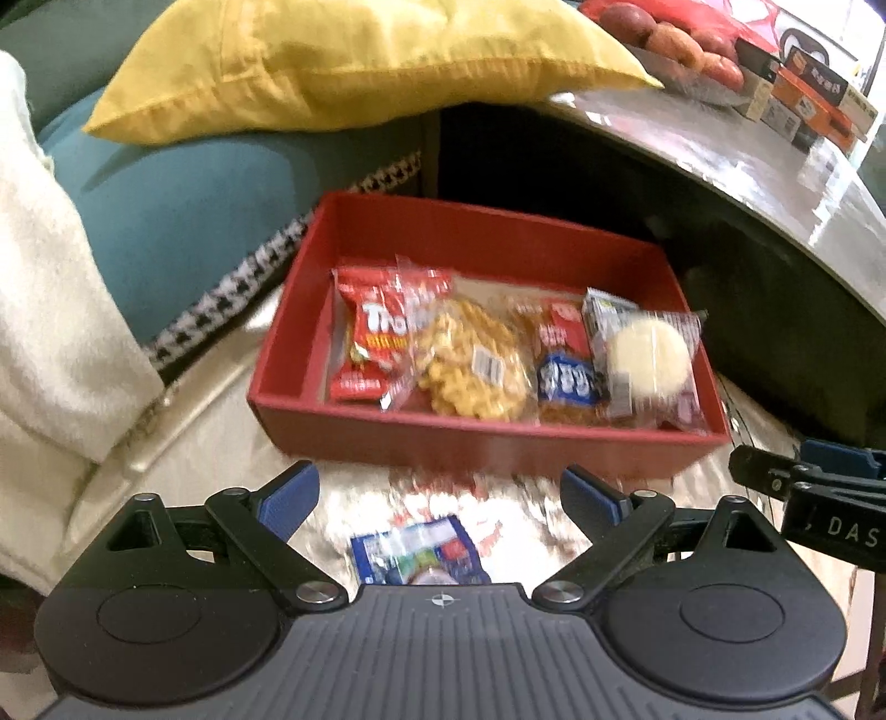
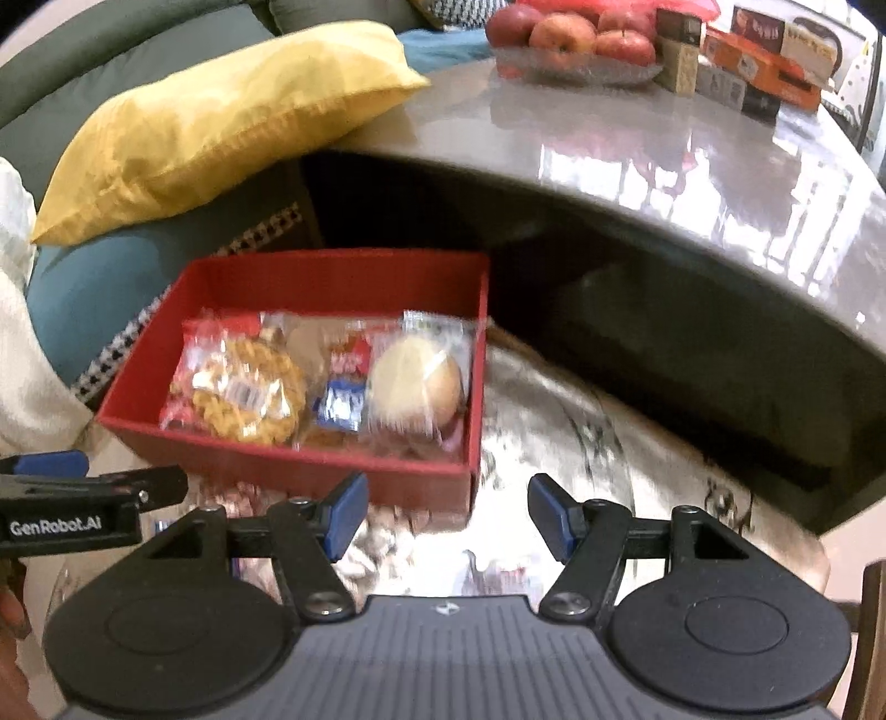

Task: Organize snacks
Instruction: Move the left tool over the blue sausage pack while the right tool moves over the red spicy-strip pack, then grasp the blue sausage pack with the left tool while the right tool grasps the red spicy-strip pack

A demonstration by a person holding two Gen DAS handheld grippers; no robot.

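Right now both grippers hang over a glossy marbled low surface (image 1: 232, 443), pointing steeply down, nothing between the fingers of either.

Left gripper (image 1: 440, 498): jaws wide, blue pads apart. Just below/near it lies a small blue snack packet (image 1: 421, 554) on the surface, partly hidden by the gripper body, not touched.

Right gripper (image 2: 447, 520): jaws part open, narrower than the left one, empty. It shows at the right edge of the left wrist view; the left gripper's finger shows at the left edge of the right wrist view, so the two are side by side.

Red rectangular cardboard box (image 1: 554, 235) sits just beyond both grippers. Inside, near side, in a row left to right: red crinkly snack bag (image 1: 365, 343), clear-wrapped golden braided cracker (image 1: 470, 360), small red-and-blue wrapped biscuit pack (image 1: 565, 365), clear-wrapped pale round bun (image 1: 650, 357). Far half of box bare.

Bkgd: yellow cushion (image 2: 221, 122) far left, resting on a teal cushion (image 1: 183, 210); grey shiny tabletop (image 2: 637, 144) far right w/ red apples (image 2: 565, 30) and orange boxes (image 2: 764, 72). Frames blurry.
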